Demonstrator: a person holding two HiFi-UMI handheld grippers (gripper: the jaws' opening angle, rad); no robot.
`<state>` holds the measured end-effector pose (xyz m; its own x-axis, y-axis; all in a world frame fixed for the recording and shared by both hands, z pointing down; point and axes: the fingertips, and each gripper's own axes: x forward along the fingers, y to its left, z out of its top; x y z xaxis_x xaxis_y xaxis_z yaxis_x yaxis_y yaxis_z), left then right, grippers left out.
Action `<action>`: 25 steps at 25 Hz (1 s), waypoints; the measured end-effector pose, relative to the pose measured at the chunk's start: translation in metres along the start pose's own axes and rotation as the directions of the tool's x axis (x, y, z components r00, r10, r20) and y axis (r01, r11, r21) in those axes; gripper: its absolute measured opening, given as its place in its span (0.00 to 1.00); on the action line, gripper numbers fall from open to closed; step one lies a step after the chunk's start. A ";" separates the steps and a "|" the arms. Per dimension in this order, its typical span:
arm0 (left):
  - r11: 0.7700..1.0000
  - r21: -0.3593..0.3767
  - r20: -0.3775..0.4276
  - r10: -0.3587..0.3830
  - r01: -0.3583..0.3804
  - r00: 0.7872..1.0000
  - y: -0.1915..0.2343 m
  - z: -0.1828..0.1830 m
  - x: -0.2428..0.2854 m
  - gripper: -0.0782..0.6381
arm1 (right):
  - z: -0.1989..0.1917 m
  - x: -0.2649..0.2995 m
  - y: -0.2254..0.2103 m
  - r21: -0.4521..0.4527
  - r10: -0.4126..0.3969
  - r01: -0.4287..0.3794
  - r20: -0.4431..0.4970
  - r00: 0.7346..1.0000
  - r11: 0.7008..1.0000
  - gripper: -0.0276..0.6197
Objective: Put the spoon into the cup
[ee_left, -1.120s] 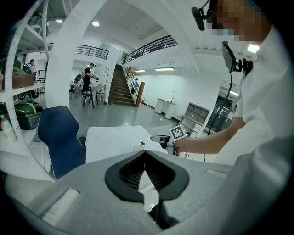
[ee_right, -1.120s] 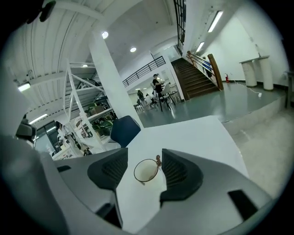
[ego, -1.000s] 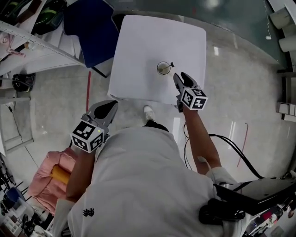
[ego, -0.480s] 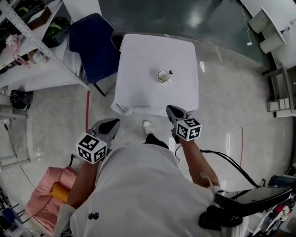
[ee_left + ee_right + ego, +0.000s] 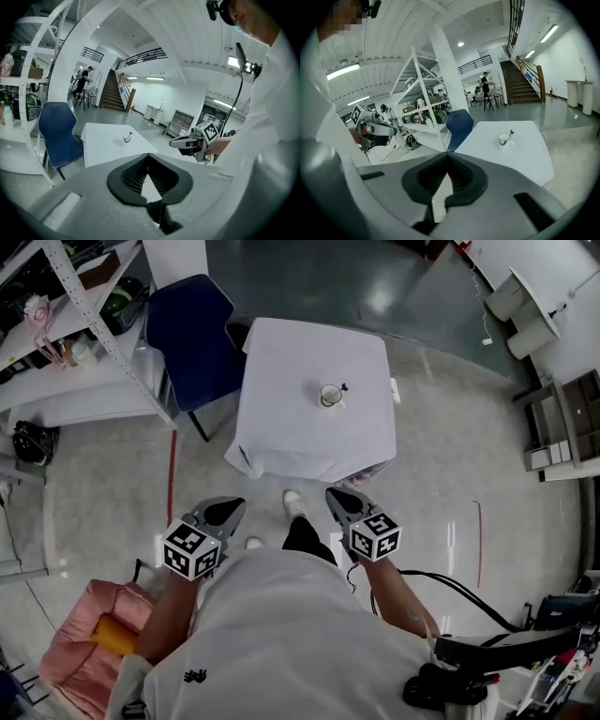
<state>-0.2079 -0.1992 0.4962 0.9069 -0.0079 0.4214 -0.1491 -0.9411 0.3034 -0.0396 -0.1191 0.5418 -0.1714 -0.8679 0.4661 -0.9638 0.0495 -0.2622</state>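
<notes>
Here the spoon (image 5: pixel 343 387) stands in the cup (image 5: pixel 330 396), mid-surface (image 5: pixel 281 352). The left gripper (image 5: pixel 231 508) and right gripper (image 5: pixel 336 497) are both closed and empty, held off the surface's near edge. Their cubes carry black-and-white square markers.

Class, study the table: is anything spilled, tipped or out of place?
Nothing stands out. The cup stands upright on the table, with the spoon in it, its handle sticking out over the rim. No spill shows around it.
</notes>
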 end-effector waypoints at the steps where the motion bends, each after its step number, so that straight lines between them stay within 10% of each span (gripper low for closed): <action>1: 1.000 0.001 0.002 -0.004 0.004 1.000 -0.002 -0.002 -0.004 0.12 | -0.001 -0.003 0.007 -0.008 0.002 -0.002 -0.003 1.000 1.000 0.05; 25: 0.998 -0.036 0.037 0.057 -0.056 0.998 -0.012 -0.046 -0.073 0.12 | 0.006 -0.003 0.100 -0.157 0.121 -0.124 -0.032 0.992 0.980 0.05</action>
<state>-0.2901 -0.1719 0.5015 0.9107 -0.0741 0.4063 -0.2135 -0.9265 0.3097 -0.1342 -0.1151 0.5091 -0.2930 -0.8393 0.4580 -0.9550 0.2341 -0.1819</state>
